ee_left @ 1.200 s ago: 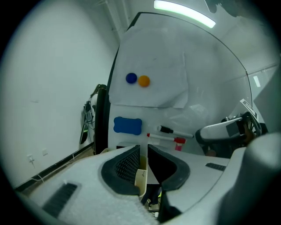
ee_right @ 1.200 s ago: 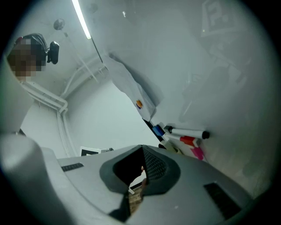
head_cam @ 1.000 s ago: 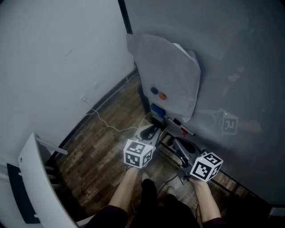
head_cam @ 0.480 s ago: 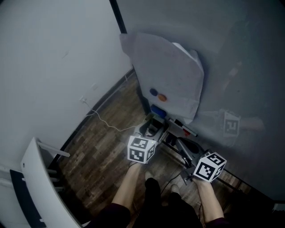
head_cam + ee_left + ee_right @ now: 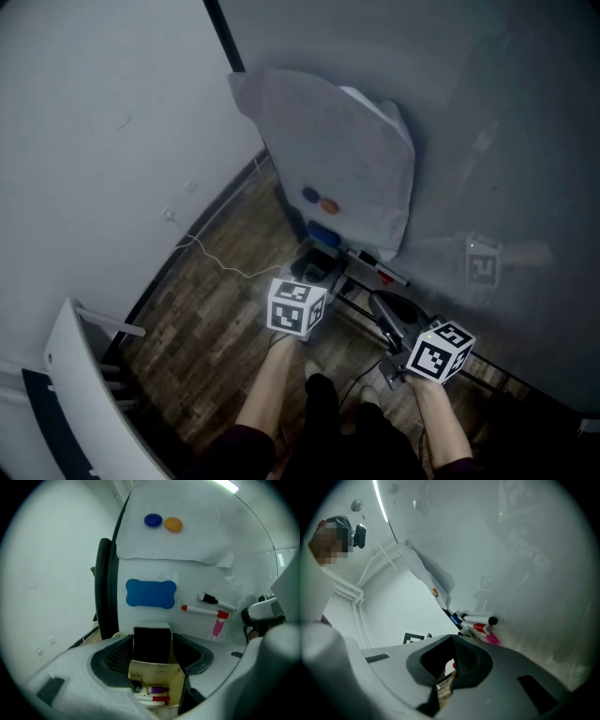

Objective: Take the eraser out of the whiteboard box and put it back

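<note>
Left tongs (image 5: 315, 270) have just spread wide, flanking the black eraser (image 5: 151, 643) upright in the whiteboard box (image 5: 161, 679); right tongs (image 5: 449, 660) rest pressed together, empty. Removal looks pending: I must squeeze and lift.

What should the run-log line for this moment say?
stage: eraser back in box | left gripper: open, jaws just opened, eraser standing untouched between them | right gripper: shut, empty

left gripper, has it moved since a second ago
Yes. In the head view the left gripper has closed in on the blue patch on the board. Its jaws have just been opening, with the eraser between them.
</note>
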A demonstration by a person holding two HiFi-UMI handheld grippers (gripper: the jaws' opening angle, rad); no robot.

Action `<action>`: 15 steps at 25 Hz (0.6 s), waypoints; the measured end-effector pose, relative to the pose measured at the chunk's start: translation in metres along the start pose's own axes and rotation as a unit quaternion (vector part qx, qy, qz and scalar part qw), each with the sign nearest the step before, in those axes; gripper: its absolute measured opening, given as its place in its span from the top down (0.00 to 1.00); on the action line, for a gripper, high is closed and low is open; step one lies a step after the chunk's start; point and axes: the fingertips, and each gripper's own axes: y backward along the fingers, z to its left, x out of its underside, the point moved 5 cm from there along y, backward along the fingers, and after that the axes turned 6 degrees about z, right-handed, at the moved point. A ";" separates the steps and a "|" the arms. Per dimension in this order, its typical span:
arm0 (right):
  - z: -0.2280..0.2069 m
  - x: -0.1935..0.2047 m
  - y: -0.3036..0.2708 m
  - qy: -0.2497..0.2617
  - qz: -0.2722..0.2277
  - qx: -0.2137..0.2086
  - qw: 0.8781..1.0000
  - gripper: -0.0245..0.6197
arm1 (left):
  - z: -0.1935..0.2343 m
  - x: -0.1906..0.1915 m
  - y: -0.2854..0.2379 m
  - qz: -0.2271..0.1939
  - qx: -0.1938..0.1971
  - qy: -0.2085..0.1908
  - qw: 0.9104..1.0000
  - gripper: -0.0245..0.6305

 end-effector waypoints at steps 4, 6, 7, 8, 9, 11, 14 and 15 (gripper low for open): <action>-0.004 0.001 0.001 -0.003 -0.003 0.002 1.000 0.96 | 0.002 -0.001 -0.004 0.006 -0.007 -0.005 1.000 0.60; -0.004 0.001 0.001 -0.004 -0.004 0.002 1.000 0.96 | 0.003 -0.001 -0.004 0.008 -0.010 -0.006 1.000 0.60; -0.004 0.001 0.001 -0.004 -0.004 0.003 1.000 0.96 | 0.003 -0.001 -0.004 0.008 -0.012 -0.006 1.000 0.60; -0.004 0.002 0.001 -0.005 -0.005 0.004 1.000 0.96 | 0.003 -0.001 -0.004 0.008 -0.012 -0.006 1.000 0.60; -0.005 0.002 0.002 -0.006 -0.004 0.005 1.000 0.96 | 0.003 -0.001 -0.004 0.007 -0.013 -0.007 1.000 0.60; -0.006 0.002 0.002 -0.007 -0.004 0.007 1.000 0.96 | 0.003 -0.001 -0.004 0.006 -0.013 -0.009 1.000 0.61; -0.006 0.003 0.002 -0.006 -0.005 0.006 1.000 0.96 | 0.003 0.000 -0.002 0.002 -0.015 -0.012 1.000 0.62; -0.006 0.003 0.002 -0.006 -0.005 0.007 1.000 0.96 | 0.003 0.000 -0.001 -0.001 -0.015 -0.011 1.000 0.62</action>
